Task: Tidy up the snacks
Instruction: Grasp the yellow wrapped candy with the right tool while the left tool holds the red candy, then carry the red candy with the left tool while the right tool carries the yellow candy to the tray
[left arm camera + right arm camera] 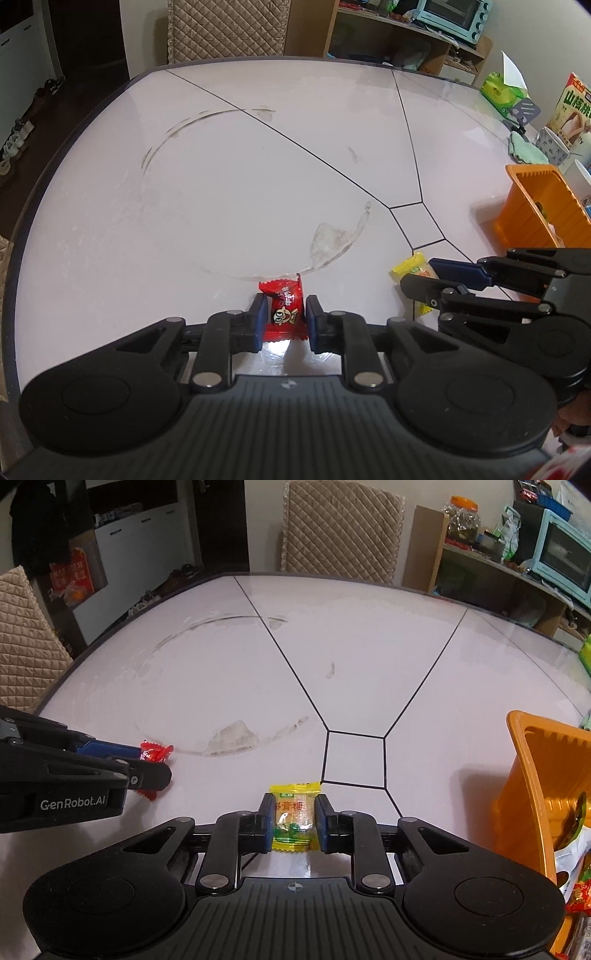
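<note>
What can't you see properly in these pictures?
- Orange basket: right wrist view, cut off by the picture edge; most of its contents hidden behind its wall.
- Yellow snack: left wrist view, mostly covered by the right gripper.
- Red candy: right wrist view, partly behind the left gripper.

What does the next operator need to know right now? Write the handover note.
Left gripper: shut on the red candy, low over the table.
Right gripper: shut on the yellow snack, also by the tabletop.
Orange basket: on the right, already holding some packets.
Done: both snacks gripped.
Left: carry each to the basket and drop it in.
</note>
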### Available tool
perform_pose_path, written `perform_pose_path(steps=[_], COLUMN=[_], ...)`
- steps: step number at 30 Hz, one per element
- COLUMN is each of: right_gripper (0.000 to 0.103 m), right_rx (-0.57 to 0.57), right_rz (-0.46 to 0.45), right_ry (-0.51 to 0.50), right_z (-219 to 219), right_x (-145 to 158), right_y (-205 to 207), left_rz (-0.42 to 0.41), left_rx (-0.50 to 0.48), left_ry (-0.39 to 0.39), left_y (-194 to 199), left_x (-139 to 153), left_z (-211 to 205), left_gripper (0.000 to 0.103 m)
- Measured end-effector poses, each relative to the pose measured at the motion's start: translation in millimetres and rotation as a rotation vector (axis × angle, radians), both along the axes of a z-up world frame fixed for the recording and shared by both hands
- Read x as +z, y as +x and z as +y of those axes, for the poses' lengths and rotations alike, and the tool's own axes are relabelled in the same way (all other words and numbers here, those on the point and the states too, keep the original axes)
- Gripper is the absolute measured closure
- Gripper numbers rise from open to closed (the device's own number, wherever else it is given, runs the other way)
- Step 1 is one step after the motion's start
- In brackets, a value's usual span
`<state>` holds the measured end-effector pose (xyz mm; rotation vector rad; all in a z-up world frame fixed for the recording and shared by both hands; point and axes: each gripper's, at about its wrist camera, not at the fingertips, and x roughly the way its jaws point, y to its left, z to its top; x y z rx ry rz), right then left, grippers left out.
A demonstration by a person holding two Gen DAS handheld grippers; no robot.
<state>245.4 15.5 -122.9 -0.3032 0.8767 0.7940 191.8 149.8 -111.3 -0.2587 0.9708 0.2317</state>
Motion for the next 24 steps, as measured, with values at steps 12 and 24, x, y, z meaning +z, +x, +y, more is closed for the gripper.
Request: perform_pose_path(steps=[12, 24], right_gripper=[0.081, 0.081], right_rx=[-0.021, -0.102], right_rz=[0.085, 0.207], right_ry=[0.029, 0.223], right_z=[-7.0, -57.9], right_x=[7.6, 47.0], right_y=[13.3, -4.5], left_rz=[0.01, -0.052], left_rx=[-0.002, -0.011], left_ry=[-0.005, -0.03], left_y=[1.9, -18.6], left_x=[4.6, 38.1], left_z=[-4.0, -20.6], left_gripper=[0.086, 0.086])
